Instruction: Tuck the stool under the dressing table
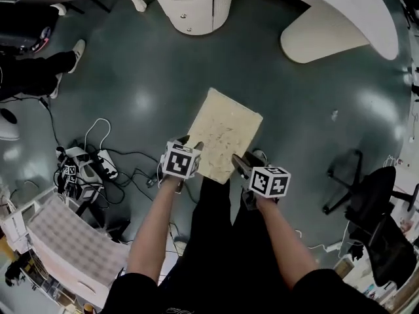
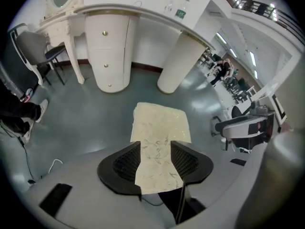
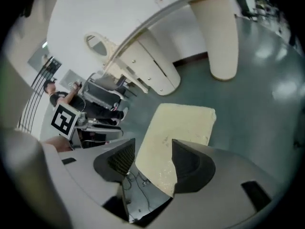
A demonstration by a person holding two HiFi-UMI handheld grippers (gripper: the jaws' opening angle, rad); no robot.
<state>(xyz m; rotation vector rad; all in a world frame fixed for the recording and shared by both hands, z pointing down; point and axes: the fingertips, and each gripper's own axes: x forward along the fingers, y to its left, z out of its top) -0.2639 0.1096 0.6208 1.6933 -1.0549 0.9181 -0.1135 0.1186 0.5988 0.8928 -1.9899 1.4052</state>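
The left gripper (image 1: 188,142) and right gripper (image 1: 247,159) hold their fingers moderately apart, gripping nothing, with the cream stool (image 1: 224,133) framed between each pair and the dressing table (image 1: 347,15) beyond.

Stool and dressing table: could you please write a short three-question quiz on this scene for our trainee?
1. True or false: the stool already stands under the dressing table.
2. In the head view, what lies on the floor left of the stool? A: cables and a power strip. B: a rug. C: a ball.
3. Fill in: the jaws of the left tongs and the right tongs stand ____, with the stool's cushion showing through each gap.

Key: 1 false, the stool stands out on the open floor; 2 A; 3 apart.
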